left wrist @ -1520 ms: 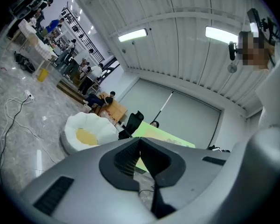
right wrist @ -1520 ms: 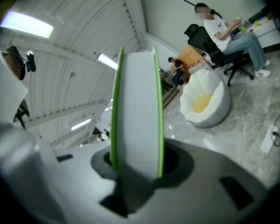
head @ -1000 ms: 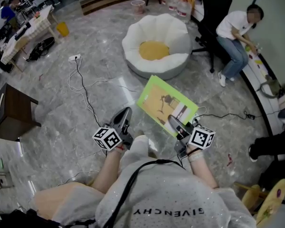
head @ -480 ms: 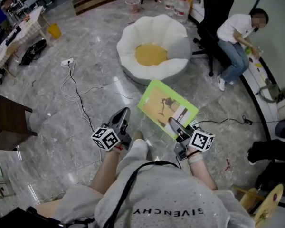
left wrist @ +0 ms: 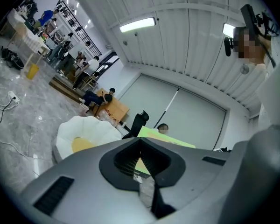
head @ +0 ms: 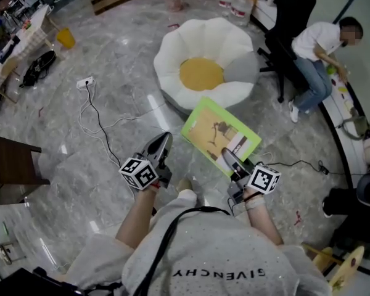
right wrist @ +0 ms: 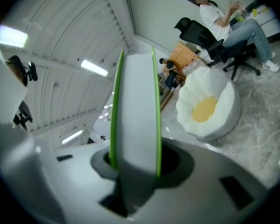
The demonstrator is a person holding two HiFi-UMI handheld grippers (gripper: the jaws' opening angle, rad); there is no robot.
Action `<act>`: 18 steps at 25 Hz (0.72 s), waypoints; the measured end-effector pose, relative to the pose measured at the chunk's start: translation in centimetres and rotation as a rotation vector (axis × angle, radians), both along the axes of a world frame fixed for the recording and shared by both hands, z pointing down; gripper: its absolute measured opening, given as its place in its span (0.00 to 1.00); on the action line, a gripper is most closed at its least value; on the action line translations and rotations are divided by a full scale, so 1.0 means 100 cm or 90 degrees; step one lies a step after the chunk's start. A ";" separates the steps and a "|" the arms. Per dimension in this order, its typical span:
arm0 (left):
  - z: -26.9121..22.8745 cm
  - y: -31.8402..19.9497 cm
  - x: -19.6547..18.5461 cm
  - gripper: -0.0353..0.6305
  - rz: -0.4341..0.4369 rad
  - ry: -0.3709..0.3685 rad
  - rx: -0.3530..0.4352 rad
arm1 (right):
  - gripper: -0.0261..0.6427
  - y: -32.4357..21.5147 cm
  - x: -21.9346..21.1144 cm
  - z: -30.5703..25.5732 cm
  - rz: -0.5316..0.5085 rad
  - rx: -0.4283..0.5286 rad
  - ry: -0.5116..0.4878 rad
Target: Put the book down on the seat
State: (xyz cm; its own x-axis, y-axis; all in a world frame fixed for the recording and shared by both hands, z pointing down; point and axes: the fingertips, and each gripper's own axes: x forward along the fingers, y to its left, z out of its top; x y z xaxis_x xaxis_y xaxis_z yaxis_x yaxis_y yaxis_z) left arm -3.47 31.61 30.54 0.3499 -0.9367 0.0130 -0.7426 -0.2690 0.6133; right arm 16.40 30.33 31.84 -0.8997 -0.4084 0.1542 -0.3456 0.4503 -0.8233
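Gripping the book (head: 219,134) by its near edge, the right tongs (head: 230,160) are clenched on it. In the right gripper view the white block of pages stands between two thin green covers, wedged between the jaws. The left tongs (head: 160,148) are just to its left, jaws brought together with nothing in them.

The book is one flat, thin volume with a bright green cover. A tan picture panel on the cover shows a small dark figure, with a pale patch near the tongs. The book lies level in the air above the marble floor (head: 111,128), and its far corner comes up against the seat's near rim in the head view.

There are two tongs, one book and one seat (head: 172,48). The seat is a white flower-shaped cushion with a yellow centre and one grey petal on its right.

A white cable (head: 95,113) loops across the floor to the left of the book, running to a power strip (head: 82,82). A black cable (head: 296,163) lies to the right. One dark wooden desk (head: 12,165) stands at the left edge.

Beyond the seat, to the right, one person (head: 317,48) sits bent forward by a black office chair (head: 293,17). A yellow bin (head: 65,37) stands far off to the left.
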 end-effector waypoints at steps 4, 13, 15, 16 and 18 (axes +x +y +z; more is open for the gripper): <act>0.001 -0.029 -0.018 0.09 0.009 -0.002 0.003 | 0.26 -0.024 -0.022 0.006 0.000 -0.004 0.009; 0.019 -0.059 -0.048 0.09 -0.001 0.003 -0.015 | 0.26 -0.049 -0.040 0.022 0.005 -0.030 0.021; 0.022 -0.067 -0.051 0.09 -0.004 0.005 -0.020 | 0.26 -0.058 -0.043 0.026 0.004 -0.033 0.023; 0.023 -0.071 -0.053 0.09 -0.005 0.006 -0.022 | 0.26 -0.064 -0.044 0.028 0.006 -0.038 0.024; 0.026 -0.080 -0.056 0.09 -0.006 0.009 -0.028 | 0.26 -0.076 -0.046 0.034 0.009 -0.054 0.025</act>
State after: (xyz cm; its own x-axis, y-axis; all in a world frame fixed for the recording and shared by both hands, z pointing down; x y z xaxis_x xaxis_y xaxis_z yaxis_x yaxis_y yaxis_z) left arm -9.03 23.58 33.12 0.3410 -0.9387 0.0501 -0.7368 -0.2338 0.6344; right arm 11.80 22.72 35.28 -0.8866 -0.4050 0.2232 -0.3836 0.3746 -0.8441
